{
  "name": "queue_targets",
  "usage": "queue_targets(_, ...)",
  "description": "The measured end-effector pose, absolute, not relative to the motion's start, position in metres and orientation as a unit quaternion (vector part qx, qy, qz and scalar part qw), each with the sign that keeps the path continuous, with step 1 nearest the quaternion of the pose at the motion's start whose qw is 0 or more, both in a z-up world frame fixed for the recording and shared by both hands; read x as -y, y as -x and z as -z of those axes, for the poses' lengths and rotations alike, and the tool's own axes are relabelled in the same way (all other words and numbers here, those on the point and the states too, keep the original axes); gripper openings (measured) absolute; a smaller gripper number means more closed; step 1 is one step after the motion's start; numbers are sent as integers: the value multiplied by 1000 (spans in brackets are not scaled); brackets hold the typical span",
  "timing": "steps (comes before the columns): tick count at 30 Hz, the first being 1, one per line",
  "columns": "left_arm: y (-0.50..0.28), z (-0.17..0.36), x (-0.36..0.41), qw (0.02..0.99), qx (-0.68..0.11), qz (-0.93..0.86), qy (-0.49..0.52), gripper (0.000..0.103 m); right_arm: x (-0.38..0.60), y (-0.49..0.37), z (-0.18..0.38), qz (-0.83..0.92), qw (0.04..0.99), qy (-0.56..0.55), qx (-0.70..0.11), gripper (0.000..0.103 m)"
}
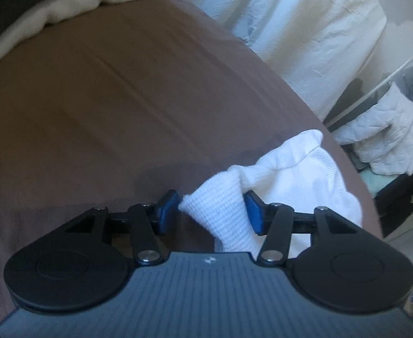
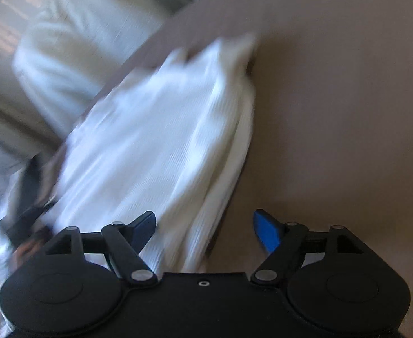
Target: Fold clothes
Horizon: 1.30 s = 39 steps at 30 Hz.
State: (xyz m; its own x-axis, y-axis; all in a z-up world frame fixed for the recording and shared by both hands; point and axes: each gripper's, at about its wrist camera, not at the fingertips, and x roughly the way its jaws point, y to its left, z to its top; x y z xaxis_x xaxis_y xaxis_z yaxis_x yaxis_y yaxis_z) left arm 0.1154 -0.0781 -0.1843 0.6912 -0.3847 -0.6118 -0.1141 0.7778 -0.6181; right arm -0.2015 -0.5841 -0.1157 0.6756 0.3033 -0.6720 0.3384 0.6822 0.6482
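Nearest the lens, my left gripper has its jaws partly closed on a bunched corner of the white ribbed garment, which trails forward and right along the edge of the brown bed. My right gripper stands with jaws wide, holding nothing; the folded garment's near end lies between them, toward the left blue pad. Its long axis runs away up the frame. Beyond hangs pale bedding. Judged nearer a fresh hold: the right.

White garment motion-blurred, right view.
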Motion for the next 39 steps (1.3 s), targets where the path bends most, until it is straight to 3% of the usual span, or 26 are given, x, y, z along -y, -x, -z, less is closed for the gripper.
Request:
queue_targets(5, -116, 184, 100, 861, -403, 96, 294, 56, 553, 228, 130, -36, 819, -407, -403, 86)
queue_targets(8, -117, 178, 123, 877, -409, 69, 244, 58, 548, 206, 134, -18, 825, -423, -374, 94)
queue_targets(9, -118, 175, 131, 881, -413, 59, 224, 57, 544, 197, 133, -14, 831, -411, -374, 93)
queue_targets(10, -119, 171, 138, 884, -416, 55, 206, 44, 541, 189, 131, -9, 836, -398, -378, 90)
queue_targets(11, -120, 165, 143, 887, -418, 59, 189, 25, 538, 183, 127, -1, 839, -381, -387, 83)
queue_targets(12, -120, 160, 149, 889, -420, 63, 173, 7, 536, 177, 122, 1, 843, -363, -398, 32)
queue_targets(13, -119, 154, 152, 891, -419, 64, 159, 7, 538, 176, 115, -1, 842, -352, -408, 13)
queue_targets(16, -96, 120, 144, 908, -386, 76, 144, 6, 555, 194, 84, -9, 838, -380, -393, 12)
queue_targets(21, -40, 107, 114, 898, -394, 93, 170, 6, 570, 234, 26, -24, 854, -360, -374, 12)
queue_targets(24, -32, 152, 110, 869, -467, 69, 147, 11, 565, 233, 58, -21, 835, -316, -450, 11)
queue_targets(26, -23, 161, 104, 870, -465, 62, 152, 12, 556, 229, 85, -18, 819, -288, -497, 11)
queue_targets(29, -7, 131, 113, 895, -439, 19, 79, 30, 543, 225, 103, -19, 822, -239, -517, 16)
queue_targets(32, 20, 87, 133, 927, -372, 39, 18, 45, 553, 223, 93, -23, 827, -222, -516, 30)
queue_targets(34, 40, 66, 149, 935, -342, 97, 21, 57, 570, 231, 81, -13, 836, -226, -501, 49)
queue_targets(37, 63, 58, 191, 916, -347, 201, 25, 58, 598, 243, 71, 43, 852, -268, -447, 68)
queue_targets(39, 77, 66, 225, 890, -366, 270, 22, 58, 618, 243, 73, 50, 846, -320, -424, 73)
